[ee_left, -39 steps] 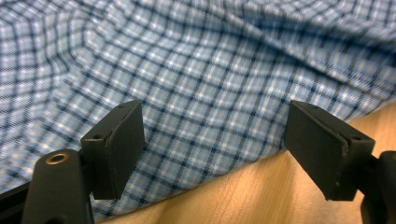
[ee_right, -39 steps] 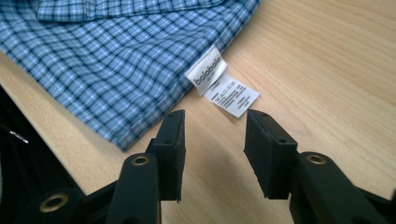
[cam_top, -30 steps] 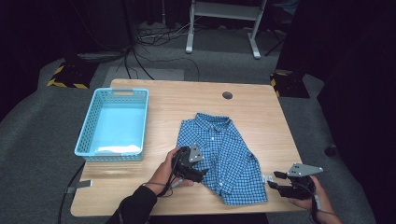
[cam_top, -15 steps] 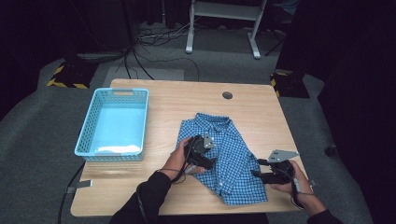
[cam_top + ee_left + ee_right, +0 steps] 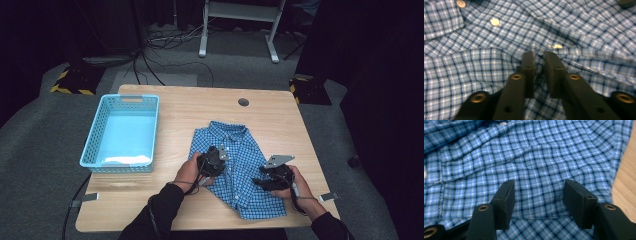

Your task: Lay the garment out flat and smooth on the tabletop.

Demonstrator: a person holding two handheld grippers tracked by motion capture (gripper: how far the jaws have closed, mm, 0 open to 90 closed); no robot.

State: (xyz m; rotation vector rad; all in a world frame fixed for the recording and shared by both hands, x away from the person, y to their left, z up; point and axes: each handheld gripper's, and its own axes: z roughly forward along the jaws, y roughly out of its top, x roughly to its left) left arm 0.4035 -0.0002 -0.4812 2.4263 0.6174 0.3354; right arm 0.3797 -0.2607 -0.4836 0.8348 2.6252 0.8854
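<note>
The jaws of the left gripper (image 5: pixel 539 62) have just been closing and now pinch a ridge of the soft, light blue-and-white checked cotton shirt (image 5: pixel 240 165), which lies folded near the worktop's (image 5: pixel 200 105) front right corner. The right gripper (image 5: pixel 537 192) hovers with jaws wide over flat cloth; limp fabric will likely sag and unfold, so a pinch at the opposite edge seems best.

Overhead light lit the surface (image 5: pixel 280 120) evenly; surroundings were dark. Both gripper views were soft, jaws blurred up close, no glare.
</note>
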